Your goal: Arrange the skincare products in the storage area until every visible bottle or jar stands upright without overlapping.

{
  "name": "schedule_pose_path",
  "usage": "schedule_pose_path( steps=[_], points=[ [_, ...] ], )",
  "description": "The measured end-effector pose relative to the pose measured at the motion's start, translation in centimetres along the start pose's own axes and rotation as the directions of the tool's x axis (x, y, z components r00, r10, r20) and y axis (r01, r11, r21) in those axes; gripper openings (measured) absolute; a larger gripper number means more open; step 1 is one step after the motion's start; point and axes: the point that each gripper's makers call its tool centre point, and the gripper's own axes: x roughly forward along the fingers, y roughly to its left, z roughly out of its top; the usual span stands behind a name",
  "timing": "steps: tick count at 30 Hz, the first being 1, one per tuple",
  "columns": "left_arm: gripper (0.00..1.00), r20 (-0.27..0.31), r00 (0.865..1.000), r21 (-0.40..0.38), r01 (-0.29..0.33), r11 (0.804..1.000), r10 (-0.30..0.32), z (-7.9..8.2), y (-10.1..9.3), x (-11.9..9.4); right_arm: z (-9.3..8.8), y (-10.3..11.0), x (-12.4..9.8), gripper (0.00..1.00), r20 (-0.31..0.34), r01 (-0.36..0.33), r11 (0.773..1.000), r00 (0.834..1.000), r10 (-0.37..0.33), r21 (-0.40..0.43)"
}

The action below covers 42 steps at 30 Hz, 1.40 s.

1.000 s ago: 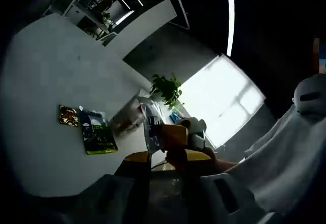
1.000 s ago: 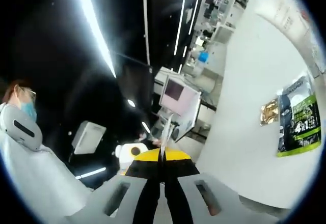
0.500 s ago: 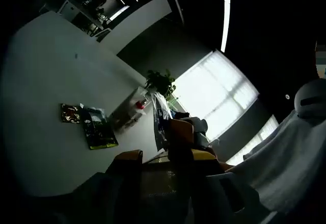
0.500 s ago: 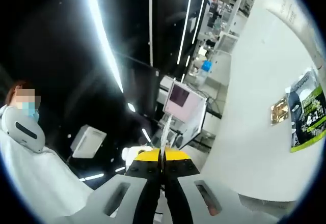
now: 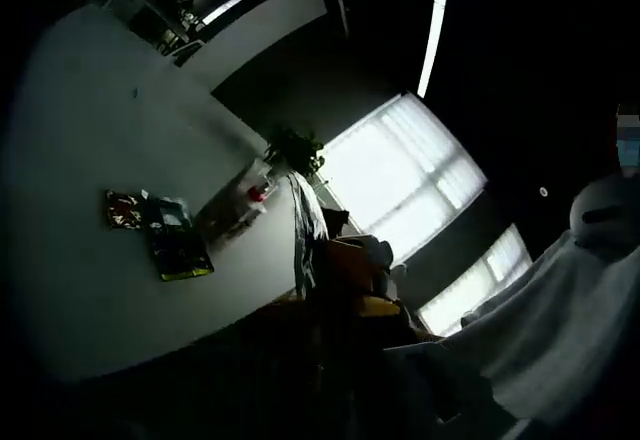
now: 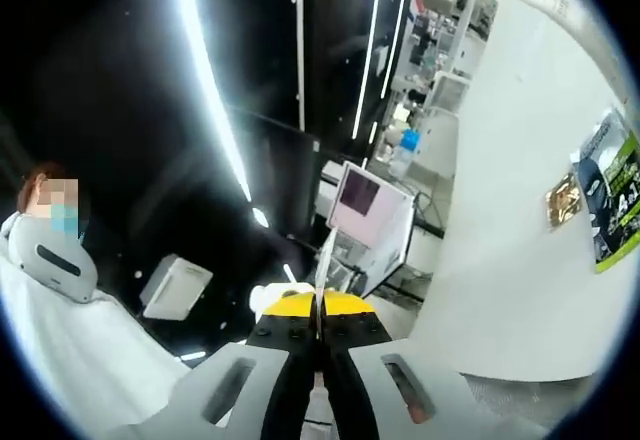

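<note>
Two tools raised above white bench (image 5: 90, 260). Right tool (image 6: 320, 305) pinched closed on thin flat sachet (image 6: 324, 260), seen edge-on. Left tool (image 5: 330, 310) dark; grip state unreadable. Sachet likely light, floppy, slippery; best pinched at sealed edge. More packets (image 5: 165, 235) lying flat on bench.

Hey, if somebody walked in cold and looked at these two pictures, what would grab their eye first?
Probably the bright window glaring in the dark room, in the left gripper view. Next, the right gripper, its jaws pressed together on a thin sheet seen edge-on, with long ceiling lights streaking above. On the white table lie a green packet and a smaller gold one.
</note>
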Motion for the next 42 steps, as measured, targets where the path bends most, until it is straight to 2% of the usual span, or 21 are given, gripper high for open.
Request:
schedule_pose_path(
  steps=[2,13,15,18,23,29,35,38,42],
  points=[
    [0.04,0.002,1.000,-0.002,0.017,1.000,-0.017,-0.1,-0.1,-0.2,-0.2,0.1,0.2,0.01,0.004,0.005,1.000,1.000,-0.005,0.004],
    [0.03,0.024,0.999,0.004,0.032,0.999,-0.032,0.8,0.2,-0.8,0.5,-0.4,0.1,0.01,0.020,0.041,0.999,0.999,-0.041,-0.014],
    [0.03,0.056,0.997,-0.031,0.054,0.998,-0.052,1.3,0.1,-1.0,0.6,-0.3,0.2,0.01,0.024,0.046,0.999,0.999,-0.045,-0.020],
    [0.09,0.074,0.995,-0.066,0.076,0.995,-0.071,1.4,0.2,-1.4,0.7,-0.3,0.2,0.01,0.028,0.048,0.998,0.998,-0.047,-0.027],
    [0.09,0.077,0.995,-0.075,0.067,0.995,-0.061,1.5,0.5,-1.6,0.5,-0.5,-0.1,0.01,0.039,0.048,0.999,0.998,-0.047,-0.022],
    [0.00,0.126,0.991,-0.095,0.062,0.994,-0.050,2.3,0.9,-1.9,0.1,-0.7,-0.4,0.01,0.043,0.052,0.999,0.998,-0.052,0.001],
    [0.00,0.168,0.985,-0.111,0.066,0.992,-0.047,2.5,1.0,-2.2,0.0,-0.5,-0.1,0.02,0.037,0.049,0.999,0.998,-0.049,0.005],
    [0.00,0.183,0.982,-0.107,0.057,0.993,-0.037,2.6,0.8,-2.1,0.2,-0.9,-0.5,0.07,0.044,0.088,0.995,0.995,-0.085,-0.053],
    [0.00,0.221,0.975,-0.097,0.056,0.994,-0.033,3.4,0.5,-2.5,-0.2,-0.7,-1.4,0.09,0.044,0.078,0.997,0.996,-0.077,-0.015]
  ],
)
